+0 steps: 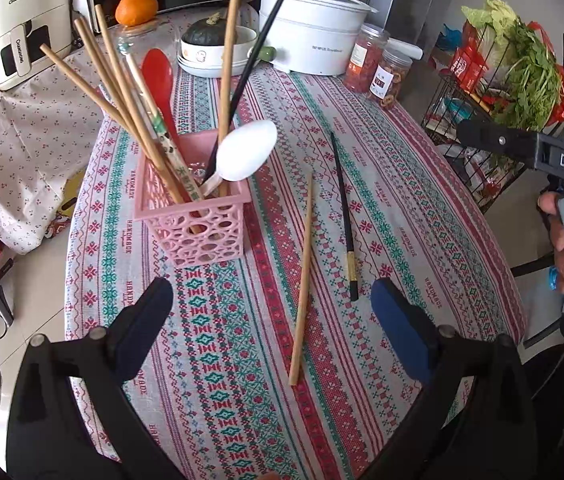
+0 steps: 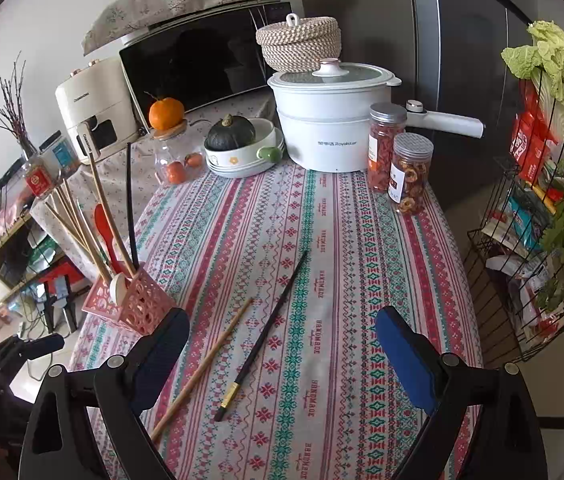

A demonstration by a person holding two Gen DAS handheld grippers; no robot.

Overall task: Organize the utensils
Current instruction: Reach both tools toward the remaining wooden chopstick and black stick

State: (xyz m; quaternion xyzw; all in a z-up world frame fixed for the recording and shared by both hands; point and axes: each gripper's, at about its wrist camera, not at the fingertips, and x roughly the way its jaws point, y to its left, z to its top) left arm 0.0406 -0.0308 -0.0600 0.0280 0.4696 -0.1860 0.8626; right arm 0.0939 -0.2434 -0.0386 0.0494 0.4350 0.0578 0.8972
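A pink lattice basket [image 1: 198, 224] stands on the patterned tablecloth and holds several wooden chopsticks, a black chopstick, a red spoon [image 1: 158, 74] and a white spoon [image 1: 248, 151]. It also shows at the left of the right wrist view [image 2: 138, 304]. A wooden chopstick [image 1: 301, 280] and a black chopstick [image 1: 343, 212] lie loose on the cloth to its right, also in the right wrist view as wooden [image 2: 206, 364] and black [image 2: 266, 332]. My left gripper [image 1: 272, 320] is open and empty above the wooden chopstick. My right gripper [image 2: 282, 344] is open and empty above both loose chopsticks.
At the table's far end stand a white electric pot [image 2: 329, 120], two jars of dried food [image 2: 409, 172], a bowl with a dark squash [image 2: 238, 140] and a glass jar topped by an orange [image 2: 166, 114]. A wire rack with vegetables [image 2: 553, 200] stands right of the table.
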